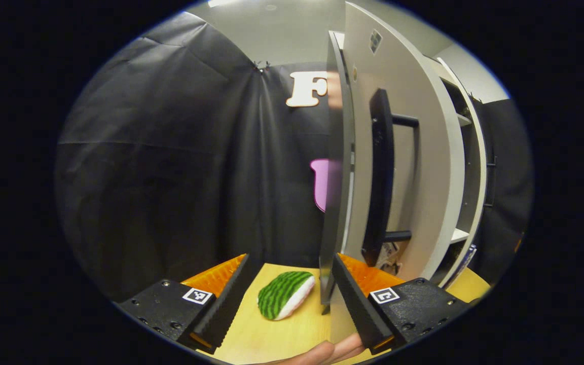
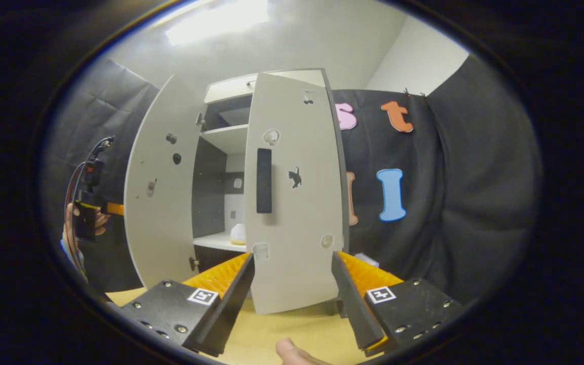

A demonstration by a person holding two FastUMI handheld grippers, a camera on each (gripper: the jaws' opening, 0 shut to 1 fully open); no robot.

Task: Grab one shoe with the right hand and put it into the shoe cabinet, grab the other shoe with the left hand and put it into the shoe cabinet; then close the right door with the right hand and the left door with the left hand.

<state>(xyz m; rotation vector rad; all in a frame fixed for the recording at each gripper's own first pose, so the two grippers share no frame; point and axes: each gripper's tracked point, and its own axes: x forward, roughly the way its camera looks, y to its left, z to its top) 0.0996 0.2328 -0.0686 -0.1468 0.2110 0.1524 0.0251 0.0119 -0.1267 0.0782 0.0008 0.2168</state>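
Yellow tabletop (image 2: 292, 324) below both hand-held grippers, left (image 1: 290, 294) and right (image 2: 292, 284), jaws wide apart, empty.

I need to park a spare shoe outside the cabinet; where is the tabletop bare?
Bare tabletop lies between the left claw and the watermelon-striped plush, and before the right door by the right claw. It is crowded at the left door's edge.

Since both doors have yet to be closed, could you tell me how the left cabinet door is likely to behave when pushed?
The left door looks like a thin rigid panel, so it should swing as one piece without flexing. It stands wide open beside the left gripper, so a light push probably suffices. The bar handle may snag the gripper.
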